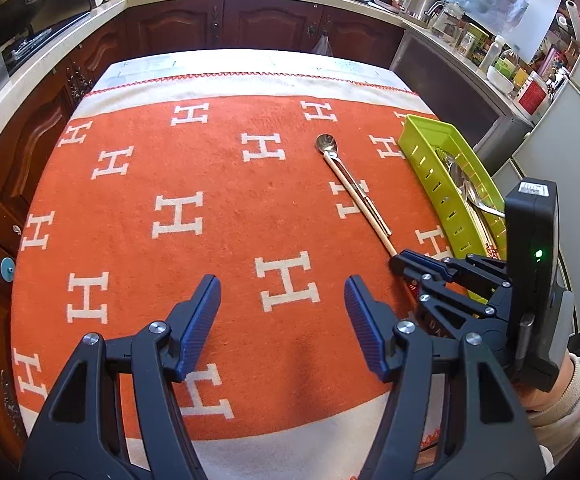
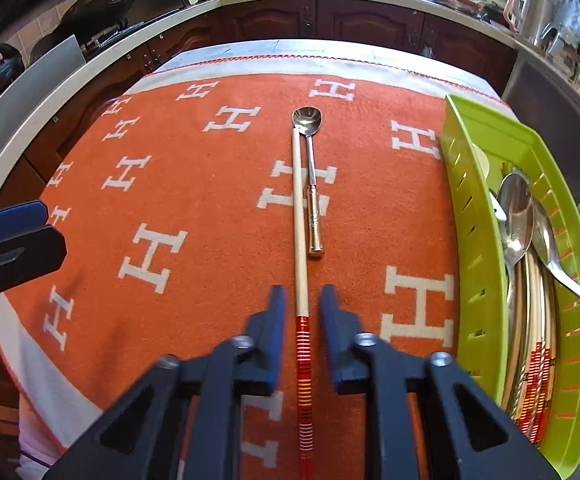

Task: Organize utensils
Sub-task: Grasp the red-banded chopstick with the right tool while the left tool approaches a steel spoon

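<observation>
Orange tabletop cloth: chopstick runs toward 12 o'clock between the nearly closed right tongs, seemingly not yet touching; left tongs gape, farther off.

Bright daylight from far windows, soft shadows, sharp centre, heavy fisheye warp w/ dark corners.

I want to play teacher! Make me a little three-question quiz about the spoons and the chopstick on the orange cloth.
1. True or false: the right claw has its fingers on either side of the chopstick.
2. What lies beside the chopstick on the orange cloth?
3. Where are the other spoons: A) green tray, B) sink, C) left claw?

Key
1. True; the jaws straddle it, not yet closed.
2. A small metal spoon.
3. A.
</observation>
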Motion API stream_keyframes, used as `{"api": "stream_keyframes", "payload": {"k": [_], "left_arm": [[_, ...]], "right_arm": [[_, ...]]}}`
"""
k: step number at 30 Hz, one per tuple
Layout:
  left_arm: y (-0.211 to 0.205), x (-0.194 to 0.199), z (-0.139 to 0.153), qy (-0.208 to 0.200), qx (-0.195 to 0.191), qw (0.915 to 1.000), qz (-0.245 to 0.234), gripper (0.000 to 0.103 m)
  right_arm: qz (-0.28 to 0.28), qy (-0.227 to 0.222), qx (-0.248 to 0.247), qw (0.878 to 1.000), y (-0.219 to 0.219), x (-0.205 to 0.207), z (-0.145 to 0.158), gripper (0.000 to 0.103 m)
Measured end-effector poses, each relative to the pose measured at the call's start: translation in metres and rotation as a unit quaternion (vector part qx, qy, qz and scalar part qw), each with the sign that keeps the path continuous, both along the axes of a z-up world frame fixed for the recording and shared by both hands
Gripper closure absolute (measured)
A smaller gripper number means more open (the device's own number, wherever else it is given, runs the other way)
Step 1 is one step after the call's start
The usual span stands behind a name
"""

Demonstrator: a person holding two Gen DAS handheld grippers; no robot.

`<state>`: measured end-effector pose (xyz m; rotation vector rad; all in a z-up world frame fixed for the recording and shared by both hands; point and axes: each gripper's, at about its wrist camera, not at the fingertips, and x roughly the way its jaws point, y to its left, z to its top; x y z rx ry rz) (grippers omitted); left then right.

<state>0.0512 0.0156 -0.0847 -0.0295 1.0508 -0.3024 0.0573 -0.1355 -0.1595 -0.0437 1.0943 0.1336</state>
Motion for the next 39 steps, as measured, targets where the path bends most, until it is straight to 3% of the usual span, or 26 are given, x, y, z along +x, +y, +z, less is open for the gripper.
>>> {"api": "stream_keyframes", "payload": {"k": [9,19,28,39], "left_arm": [[-0.008,0.005,-0.003,0.003,0.005,1.0,-0.008,0.042],[-0.034,0.02,0.001,0.004,0.005,0.9997,-0.025,0.042],[-0.073,0.063,-0.011,0.008,0.004,0.9996,-0.028,0.042],[-0.115,0.111,-0.049,0.038,0.034,0.9987,-0.008,0.042]], "right_arm": [[0.004,0.007,0.043,0.999,-0.004,-0.011,0.008,0.098],[-0.014,-0.027,0.101,0.994,-0.029,-0.03,0.054,0.098],[-0.092,-0.054,0.101,0.989,-0.104,-0.039,0.083,0.098],[-0.16,-0.046,0.081,0.983,-0.186,-0.037,0.073,0.098]]}}
